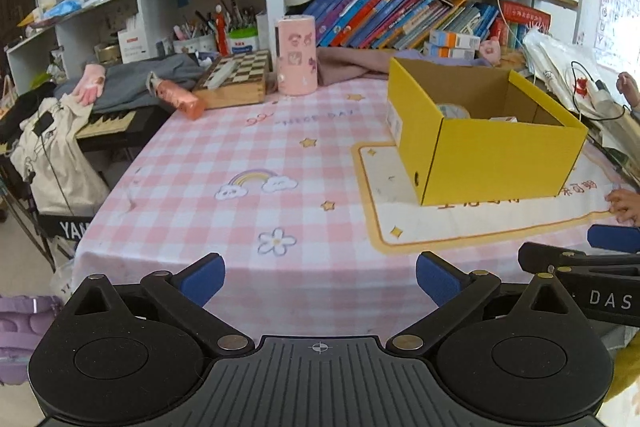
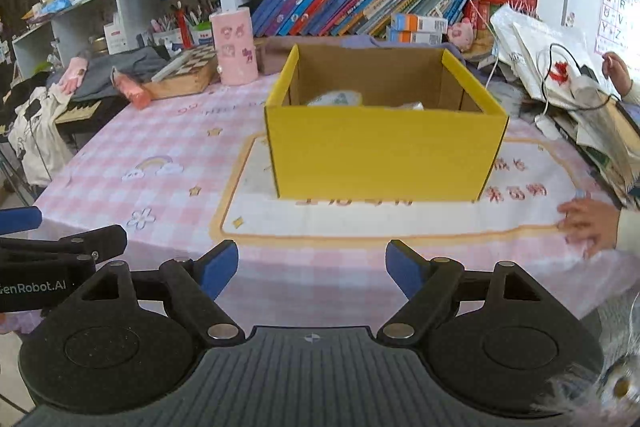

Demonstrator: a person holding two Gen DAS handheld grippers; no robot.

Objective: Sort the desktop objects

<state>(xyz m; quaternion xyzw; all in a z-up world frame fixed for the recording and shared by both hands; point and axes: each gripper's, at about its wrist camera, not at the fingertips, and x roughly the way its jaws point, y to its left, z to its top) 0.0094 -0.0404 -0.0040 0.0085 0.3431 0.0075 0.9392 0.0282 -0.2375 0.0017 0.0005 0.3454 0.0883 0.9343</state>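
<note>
My left gripper (image 1: pixel 320 281) and right gripper (image 2: pixel 312 269) both gape wide and empty over the table's (image 1: pixel 240 147) near edge. The yellow cardboard box (image 2: pixel 380 155) sits on the mat (image 2: pixel 360 223) toward the right edge.

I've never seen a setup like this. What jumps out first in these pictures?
A bright yellow box stands open on a white mat on the pink checked tablecloth, with a few things inside. A pink cylinder stands behind it near a chessboard. Both grippers' blue-tipped fingers stand apart, holding nothing.
</note>
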